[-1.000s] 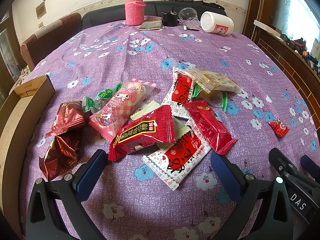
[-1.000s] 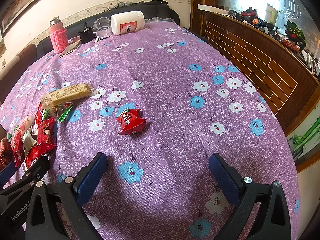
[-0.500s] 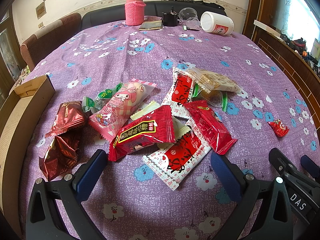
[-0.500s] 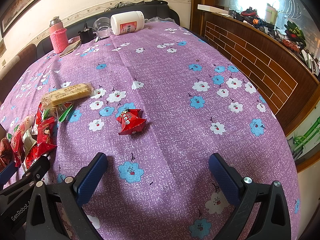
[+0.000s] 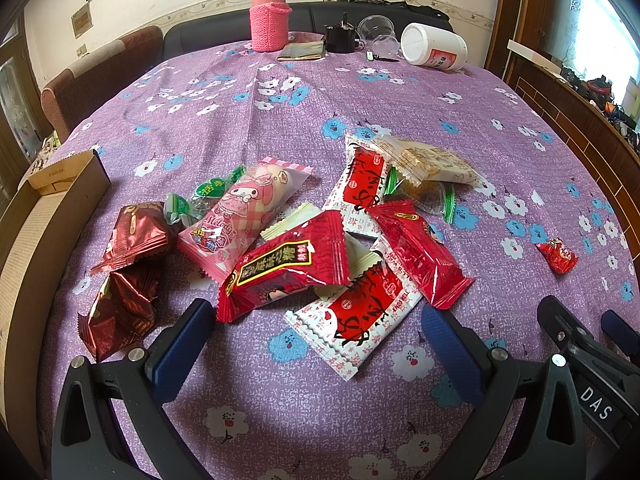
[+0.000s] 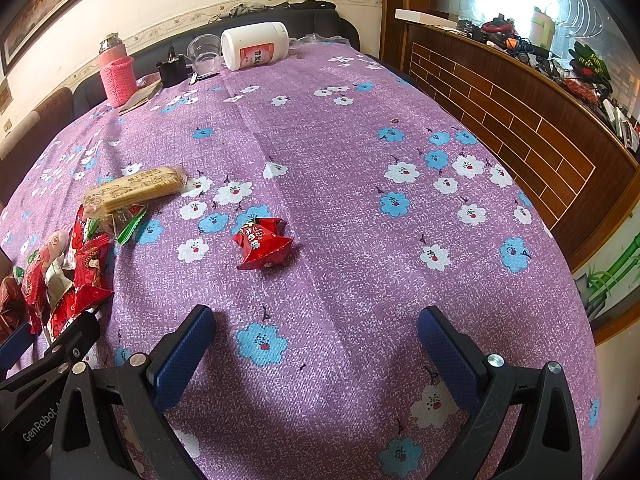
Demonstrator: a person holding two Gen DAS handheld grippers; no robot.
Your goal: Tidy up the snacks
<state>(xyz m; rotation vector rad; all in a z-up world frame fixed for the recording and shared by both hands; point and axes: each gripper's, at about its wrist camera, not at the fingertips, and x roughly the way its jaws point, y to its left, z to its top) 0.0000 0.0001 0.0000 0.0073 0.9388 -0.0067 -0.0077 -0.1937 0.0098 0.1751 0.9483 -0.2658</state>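
Red, pink and white crinkled snack packets [image 5: 304, 256] lie heaped mid-frame just beyond the left gripper [image 5: 316, 336], its blue fingers spread and empty. One small red foil packet [image 6: 262, 242] sits alone above the right gripper [image 6: 316, 332], likewise parted, on purple flowered tablecloth [image 6: 360, 160].

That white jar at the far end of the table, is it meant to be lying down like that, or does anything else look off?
The white jar lies tipped on its side beside a clear cup. One small red snack sits alone, apart from the snack pile.
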